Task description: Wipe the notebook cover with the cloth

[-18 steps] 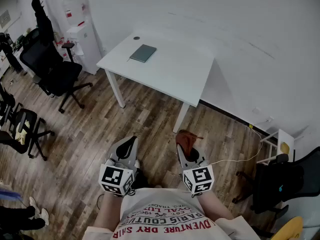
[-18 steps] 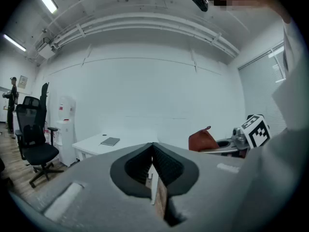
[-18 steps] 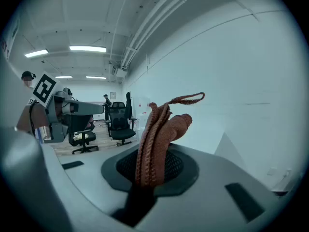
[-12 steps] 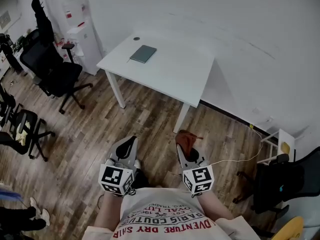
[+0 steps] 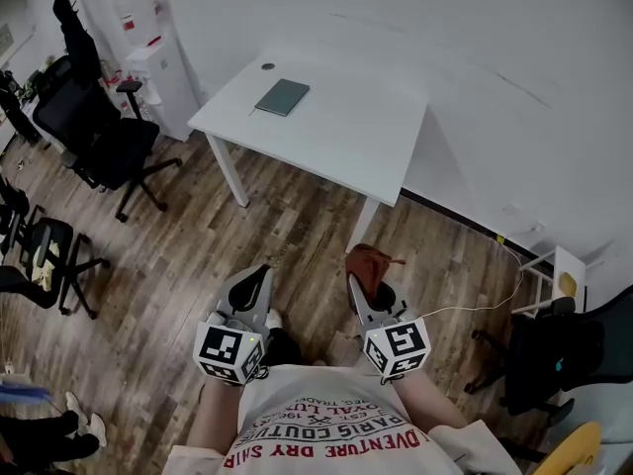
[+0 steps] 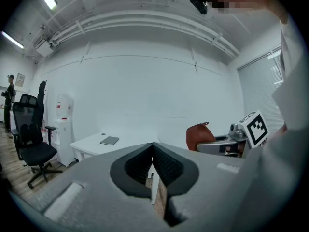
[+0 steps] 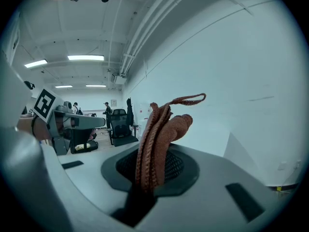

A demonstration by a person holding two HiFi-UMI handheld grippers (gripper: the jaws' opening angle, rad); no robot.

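Cloth [image 5: 368, 263] is clamped in the right gripper [image 5: 359, 287]: jaws clenched on a bunched rust-brown fold. The bulk sticks out past the tips, with one thin loop poking off the top. Right gripper view confirms it; the cloth stands upright between the jaws and fills the gap.

Left gripper [image 5: 258, 277] is pinched down to a thin slit with nothing in it.

Both grippers are held low in front of the person's shirt [image 5: 326, 428], side by side but apart, tips pointing forward over the wood floor [image 5: 287, 226].

Notebook [image 5: 282, 97] lies flat and closed on the white table [image 5: 346, 142], toward its far left corner. Cover is up, dark grey-green. A small round dark spot [image 5: 268, 67] sits on the tabletop just beyond it; can't tell what it is.

Table is well ahead of both grippers, and neither touches it or the notebook. Left gripper view has the table and notebook in the distance, left of centre, with the right gripper and cloth at the right.

Water dispenser [image 5: 153, 67] stands beside the table's left end, against the wall [image 5: 495, 47]. Black office chair [image 5: 104, 137] is left of that, and a second chair [image 5: 45, 250] sits at the left edge. White cable [image 5: 475, 310] runs across the floor on the right, toward the wall.
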